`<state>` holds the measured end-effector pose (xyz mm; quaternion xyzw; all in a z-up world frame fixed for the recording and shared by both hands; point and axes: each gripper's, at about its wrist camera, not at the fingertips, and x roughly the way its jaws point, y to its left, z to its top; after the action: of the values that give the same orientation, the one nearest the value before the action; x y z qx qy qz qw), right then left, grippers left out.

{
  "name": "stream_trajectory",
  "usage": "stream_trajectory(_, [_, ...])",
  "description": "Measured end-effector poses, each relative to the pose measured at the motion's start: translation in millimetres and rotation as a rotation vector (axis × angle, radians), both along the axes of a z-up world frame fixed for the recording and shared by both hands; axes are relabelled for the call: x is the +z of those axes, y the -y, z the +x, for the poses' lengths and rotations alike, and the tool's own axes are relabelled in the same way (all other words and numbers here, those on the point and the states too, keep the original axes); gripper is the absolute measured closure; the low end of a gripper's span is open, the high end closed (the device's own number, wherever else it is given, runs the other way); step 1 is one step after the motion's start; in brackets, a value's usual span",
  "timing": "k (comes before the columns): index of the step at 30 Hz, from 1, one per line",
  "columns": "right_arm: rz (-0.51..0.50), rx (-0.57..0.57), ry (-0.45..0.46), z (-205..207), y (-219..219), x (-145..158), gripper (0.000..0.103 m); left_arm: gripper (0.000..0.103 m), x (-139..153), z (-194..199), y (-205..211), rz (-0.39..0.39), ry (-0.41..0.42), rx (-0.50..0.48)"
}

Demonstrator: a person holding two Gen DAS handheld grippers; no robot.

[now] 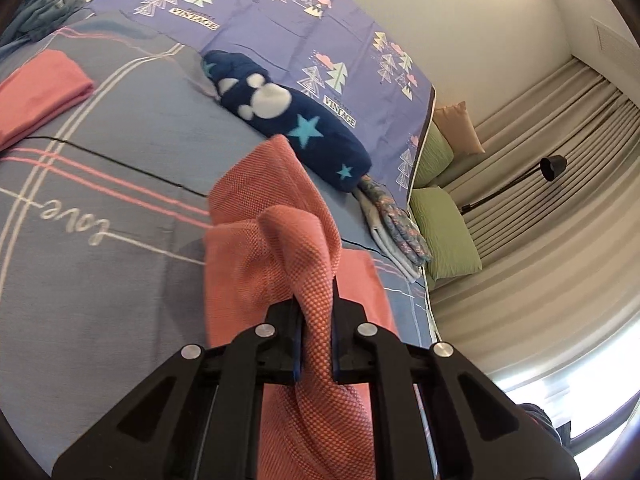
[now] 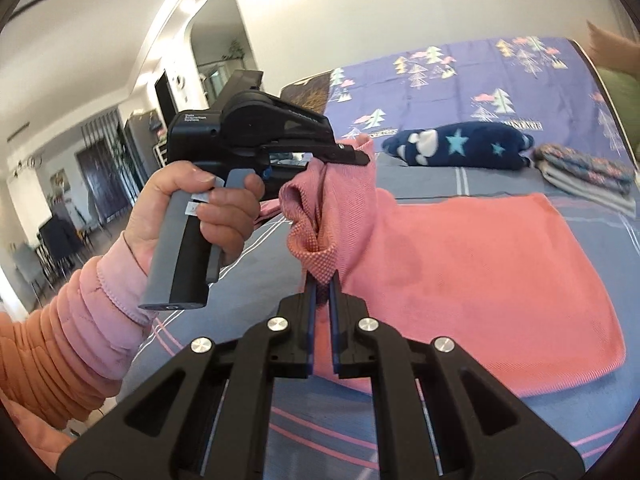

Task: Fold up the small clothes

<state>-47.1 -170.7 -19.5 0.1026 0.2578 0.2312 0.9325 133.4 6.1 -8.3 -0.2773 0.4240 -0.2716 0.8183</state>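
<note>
A salmon-pink knitted garment (image 2: 480, 272) lies partly spread on the grey bed cover, with one end lifted off it. My left gripper (image 1: 316, 300) is shut on a bunched fold of that garment (image 1: 276, 248), which drapes over and between the fingers. In the right wrist view my right gripper (image 2: 323, 280) is shut on another bunched corner. The left gripper (image 2: 352, 156), held by a hand (image 2: 200, 208) in a pink sleeve, pinches the cloth just above and beyond my right one.
A folded pink cloth (image 1: 36, 96) lies at the left. A navy star-print fleece roll (image 1: 288, 120) and a folded floral stack (image 1: 396, 224) sit by the purple tree-print sheet (image 1: 280, 16). Green cushions (image 1: 440, 232), curtains and a black lamp (image 1: 552, 166) stand beyond the bed's edge.
</note>
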Motion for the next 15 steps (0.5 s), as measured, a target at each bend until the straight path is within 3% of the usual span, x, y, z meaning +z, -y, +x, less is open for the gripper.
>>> stream_trajectory(8, [0.129, -0.06, -0.017, -1, 55, -6, 0.098, 0.096, 2, 8, 59, 0.071, -0.015, -0.033])
stream_trajectory(15, [0.175, -0.107, 0.002, -14, 87, -4, 0.098, 0.096, 5, 14, 105, 0.117, -0.02, -0.065])
